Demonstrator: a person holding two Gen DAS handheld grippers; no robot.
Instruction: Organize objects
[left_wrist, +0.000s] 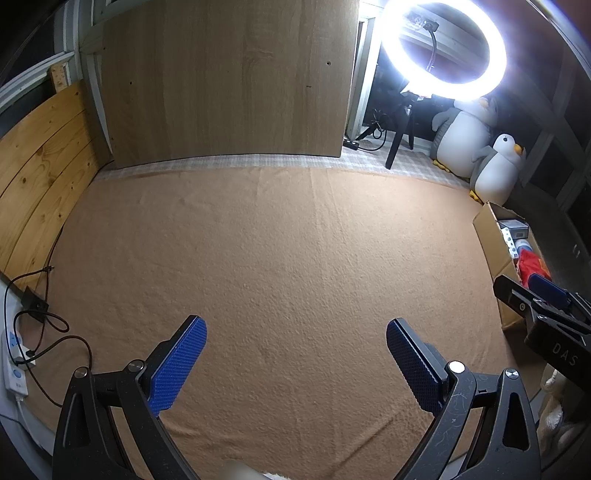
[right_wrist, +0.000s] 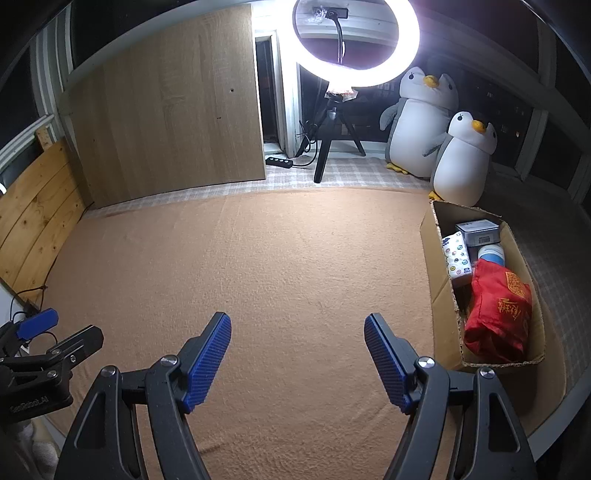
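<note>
A cardboard box (right_wrist: 439, 295) lies at the right edge of the tan blanket (right_wrist: 277, 266). Inside it are a red pouch with gold print (right_wrist: 496, 314), a white packet with round stickers (right_wrist: 457, 258), a grey carton (right_wrist: 478, 230) and a blue-and-white tub (right_wrist: 490, 254). My right gripper (right_wrist: 297, 328) hovers open over the bare blanket, left of the box, nothing between its blue pads. My left gripper (left_wrist: 295, 332) is also open and empty above the blanket. The box (left_wrist: 495, 251) shows at the right in the left wrist view, with my right gripper (left_wrist: 532, 291) in front of it.
Two plush penguins (right_wrist: 461, 162) sit behind the box. A ring light (right_wrist: 356, 44) on a black tripod (right_wrist: 328, 144) glares at the back, beside a tall wooden board (right_wrist: 170, 107). A wooden plank wall (left_wrist: 40, 173) borders the left. Cables and a power strip (left_wrist: 14, 362) lie at lower left.
</note>
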